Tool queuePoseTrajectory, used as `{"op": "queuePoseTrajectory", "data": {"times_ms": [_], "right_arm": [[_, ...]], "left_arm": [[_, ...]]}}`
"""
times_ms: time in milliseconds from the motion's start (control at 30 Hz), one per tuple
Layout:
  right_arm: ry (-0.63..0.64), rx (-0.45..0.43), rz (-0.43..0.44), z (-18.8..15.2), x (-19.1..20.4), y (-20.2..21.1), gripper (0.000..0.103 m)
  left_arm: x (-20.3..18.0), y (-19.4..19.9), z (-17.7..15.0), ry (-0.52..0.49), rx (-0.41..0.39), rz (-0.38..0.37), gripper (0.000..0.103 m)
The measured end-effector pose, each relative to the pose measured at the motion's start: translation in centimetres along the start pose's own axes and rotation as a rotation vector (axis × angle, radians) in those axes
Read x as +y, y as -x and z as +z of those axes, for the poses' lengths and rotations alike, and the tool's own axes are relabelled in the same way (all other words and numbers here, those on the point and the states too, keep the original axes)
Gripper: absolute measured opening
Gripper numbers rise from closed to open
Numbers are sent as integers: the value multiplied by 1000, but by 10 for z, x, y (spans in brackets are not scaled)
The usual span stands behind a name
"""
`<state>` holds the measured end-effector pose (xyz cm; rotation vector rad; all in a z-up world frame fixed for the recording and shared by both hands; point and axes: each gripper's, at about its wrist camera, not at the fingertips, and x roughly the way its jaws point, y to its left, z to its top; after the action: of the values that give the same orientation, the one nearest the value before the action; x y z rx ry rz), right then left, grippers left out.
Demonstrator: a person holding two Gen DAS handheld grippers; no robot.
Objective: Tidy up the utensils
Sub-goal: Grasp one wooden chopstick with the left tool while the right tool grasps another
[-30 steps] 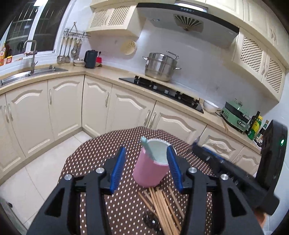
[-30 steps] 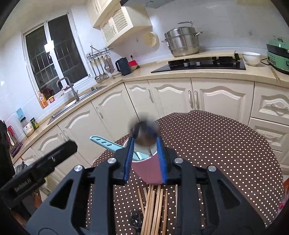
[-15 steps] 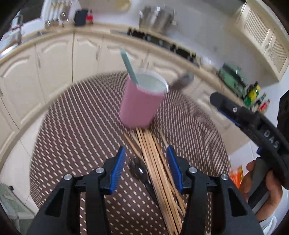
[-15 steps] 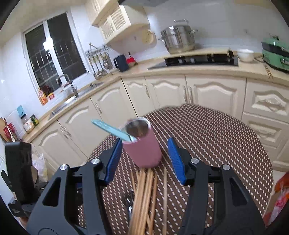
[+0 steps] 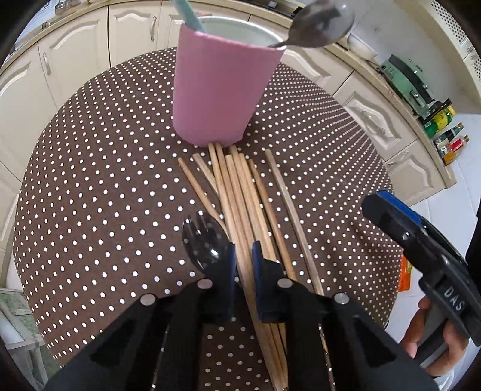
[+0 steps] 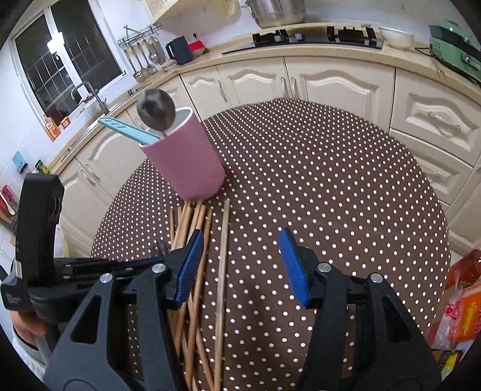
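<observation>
A pink cup (image 5: pixel 216 90) (image 6: pixel 183 159) stands on the dotted round table (image 5: pixel 90 180), with a teal utensil (image 6: pixel 129 130) and a metal spoon (image 5: pixel 318 24) (image 6: pixel 155 109) inside it. In front of the cup lie several wooden chopsticks (image 5: pixel 240 186) (image 6: pixel 195 216), and a black spork (image 5: pixel 204 243) rests to their left. My left gripper (image 5: pixel 243 255) points steeply down; its jaws are closing and pinch one or two chopsticks. My right gripper (image 6: pixel 240 264) hovers open over the table. One stray chopstick (image 6: pixel 223 258) lies below its gap, untouched.
Cream kitchen cabinets (image 6: pixel 330 81) and a counter with a stove (image 6: pixel 300 39) curve around the table's far side. An orange bag (image 6: pixel 463 300) sits past the table's right edge. A hand (image 5: pixel 436 334) holds the right gripper's handle.
The left gripper tipped down, dropped onto the chopsticks and narrowed its jaws on them. The right gripper let the metal spoon go into the cup, opened and sank lower.
</observation>
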<state>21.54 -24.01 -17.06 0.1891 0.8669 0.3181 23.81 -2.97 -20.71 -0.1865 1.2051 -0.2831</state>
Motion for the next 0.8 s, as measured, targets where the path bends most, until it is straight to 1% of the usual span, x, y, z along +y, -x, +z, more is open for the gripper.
{"op": "queuePoseTrajectory", "data": {"times_ms": [100, 200, 267, 433, 500, 600, 700, 733, 800], "right_arm": [[-1, 7, 3, -2, -2, -1, 52], [-1, 15, 4, -1, -3, -3, 52], [1, 26, 6, -2, -4, -5, 52], [7, 49, 17, -2, -2, -11, 52], [8, 56, 17, -2, -2, -13, 52], [12, 69, 16, -2, -3, -16, 52], [29, 95, 9, -2, -1, -22, 52], [40, 108, 1, -1, 1, -25, 52], [63, 145, -3, 0, 6, -33, 52]], "left_arm": [[-8, -7, 5, -7, 4, 46, 11], [-10, -12, 9, 3, 10, 50, 11], [-13, -13, 9, -8, 9, 60, 11], [-22, -12, 11, -33, 16, 123, 11], [-21, -19, 12, -26, 35, 120, 11], [-20, -20, 13, -10, 30, 121, 11], [-16, -19, 14, 8, 26, 99, 9], [-8, -16, 13, 12, 22, 90, 7], [-2, -11, 12, 22, 4, 60, 7]]}}
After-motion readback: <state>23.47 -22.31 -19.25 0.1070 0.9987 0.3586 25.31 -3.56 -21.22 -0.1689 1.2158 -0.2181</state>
